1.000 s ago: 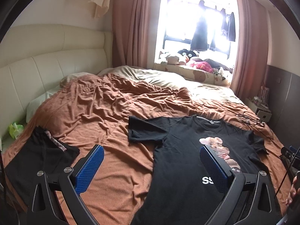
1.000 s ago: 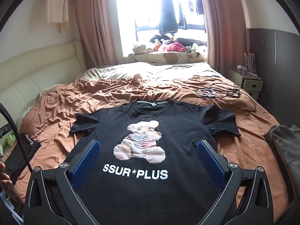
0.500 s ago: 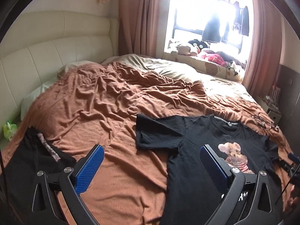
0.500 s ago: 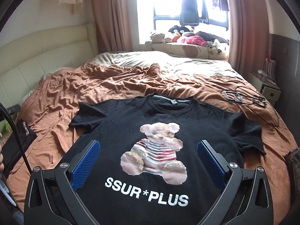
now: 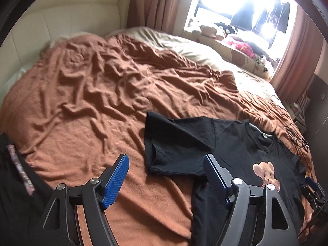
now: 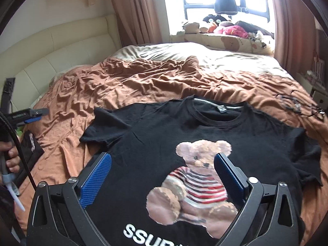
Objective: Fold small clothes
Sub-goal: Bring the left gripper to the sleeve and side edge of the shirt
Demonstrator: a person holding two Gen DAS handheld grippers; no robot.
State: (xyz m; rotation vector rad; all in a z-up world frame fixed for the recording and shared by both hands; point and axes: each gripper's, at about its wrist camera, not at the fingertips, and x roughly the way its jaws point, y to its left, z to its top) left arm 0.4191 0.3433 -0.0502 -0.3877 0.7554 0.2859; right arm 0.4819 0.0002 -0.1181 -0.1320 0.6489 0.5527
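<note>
Both tools, left tool (image 5: 165, 181) and right tool (image 6: 162, 181), have closed in on the black T-shirt (image 6: 164, 139), wide open and empty; a shallow pinch could snag the blanket (image 5: 86, 94).

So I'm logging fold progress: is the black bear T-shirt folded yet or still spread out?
Spread out. The black bear T-shirt lies flat, print up, on the brown blanket, both sleeves out and collar showing.

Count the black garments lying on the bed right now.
2. The black T-shirt with the bear print lies spread flat on the brown blanket. A second black garment sits at the blanket's left edge, partly cut off from view. Others may be hidden.
</note>
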